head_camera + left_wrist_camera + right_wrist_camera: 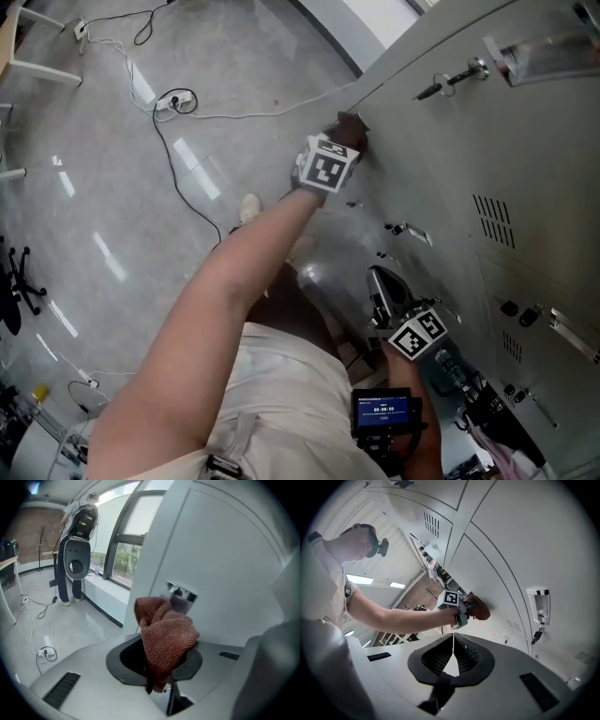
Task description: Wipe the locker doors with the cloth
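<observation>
Rough knit against smooth painted metal.
Coarse, ribbed, matt weave on the cloth; even, satin-grey painted sheet metal on the locker doors; glossy, reflective polish on the floor.

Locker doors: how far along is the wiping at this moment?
Done: nothing can be confirmed, since no door shows a visible wipe mark. In hand: the left tool is shut on the reddish-brown cloth, which is pressed against a grey locker door. The right tool hangs shut and empty. Left: probably the rest of this door and the neighbouring doors.
</observation>
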A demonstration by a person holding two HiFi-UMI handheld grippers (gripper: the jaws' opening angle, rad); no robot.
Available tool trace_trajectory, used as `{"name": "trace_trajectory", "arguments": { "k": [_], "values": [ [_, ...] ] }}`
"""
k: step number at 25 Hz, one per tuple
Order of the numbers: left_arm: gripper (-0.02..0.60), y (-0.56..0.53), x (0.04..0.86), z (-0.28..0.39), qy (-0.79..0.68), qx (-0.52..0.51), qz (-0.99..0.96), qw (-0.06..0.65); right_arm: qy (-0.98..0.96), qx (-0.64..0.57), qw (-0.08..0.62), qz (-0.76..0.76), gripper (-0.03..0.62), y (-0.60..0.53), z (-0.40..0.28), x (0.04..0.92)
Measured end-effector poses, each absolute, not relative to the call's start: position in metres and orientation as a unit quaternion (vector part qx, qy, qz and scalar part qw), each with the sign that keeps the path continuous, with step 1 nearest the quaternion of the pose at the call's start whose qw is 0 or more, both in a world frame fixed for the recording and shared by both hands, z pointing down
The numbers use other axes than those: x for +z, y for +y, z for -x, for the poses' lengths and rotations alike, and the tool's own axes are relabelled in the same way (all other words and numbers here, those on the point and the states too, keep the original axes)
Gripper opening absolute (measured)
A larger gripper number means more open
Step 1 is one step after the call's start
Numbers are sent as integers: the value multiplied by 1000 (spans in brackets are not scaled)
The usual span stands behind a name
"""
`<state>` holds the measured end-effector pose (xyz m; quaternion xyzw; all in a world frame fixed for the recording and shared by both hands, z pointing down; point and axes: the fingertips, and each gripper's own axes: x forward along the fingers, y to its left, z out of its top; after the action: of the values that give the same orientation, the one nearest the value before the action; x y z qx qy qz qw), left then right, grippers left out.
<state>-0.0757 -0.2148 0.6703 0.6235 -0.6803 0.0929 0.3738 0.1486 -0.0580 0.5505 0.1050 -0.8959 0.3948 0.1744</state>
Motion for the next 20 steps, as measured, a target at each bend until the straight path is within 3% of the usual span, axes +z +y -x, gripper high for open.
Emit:
{"name": "trace_trajectory", "arguments": {
  "k": [6,12,20],
  "values": [
    [71,-211,672,84,-643,64,-677,352,-888,405,194,-100,18,-44,-144,575],
    [71,-196,679,142,-727,1,-590,350,-890,408,183,-91,18,-37,-135,587],
    [71,-209,687,70,-737,30,-601,309,-895,398,185,-77,18,-31,-128,592]
  ]
}}
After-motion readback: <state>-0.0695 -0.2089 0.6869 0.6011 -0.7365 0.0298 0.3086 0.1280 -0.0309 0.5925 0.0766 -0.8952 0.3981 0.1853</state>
